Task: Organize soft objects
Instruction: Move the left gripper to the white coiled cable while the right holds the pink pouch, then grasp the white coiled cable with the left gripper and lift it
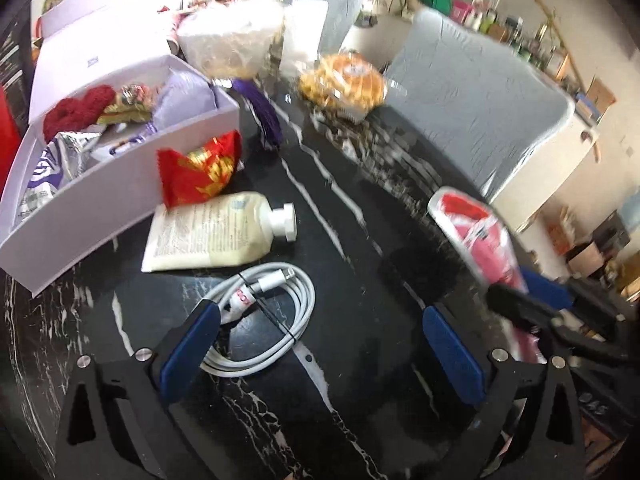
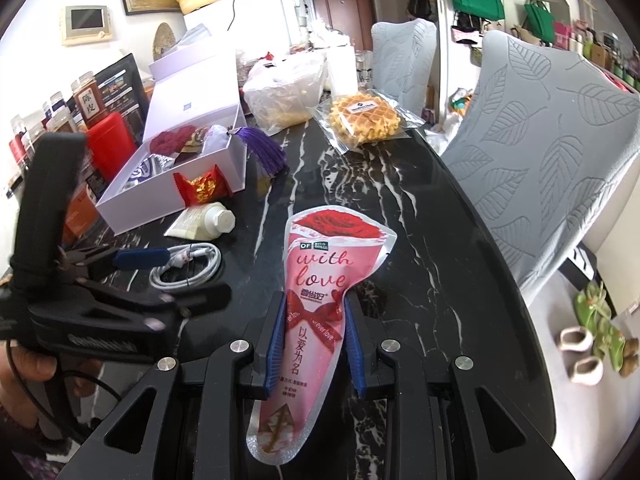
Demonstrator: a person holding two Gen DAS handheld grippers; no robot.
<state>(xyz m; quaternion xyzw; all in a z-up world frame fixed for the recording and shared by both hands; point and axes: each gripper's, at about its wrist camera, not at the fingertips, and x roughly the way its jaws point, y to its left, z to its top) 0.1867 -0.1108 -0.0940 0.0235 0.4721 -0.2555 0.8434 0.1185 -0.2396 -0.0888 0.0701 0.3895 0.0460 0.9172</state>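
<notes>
Black marble table (image 2: 400, 208) carries our clutter; our right gripper (image 2: 314, 344) clenches the pink pouch (image 2: 320, 276) by its narrow waist; our left gripper (image 1: 320, 344) gapes empty beside the cable (image 1: 260, 320); we should carry the pouch level to the far-left white box (image 2: 172, 196).

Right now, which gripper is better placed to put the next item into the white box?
Right. The right gripper is shut on the pink rose pouch, ready to carry to the white box. The left gripper is open and empty above the coiled cable.
</notes>
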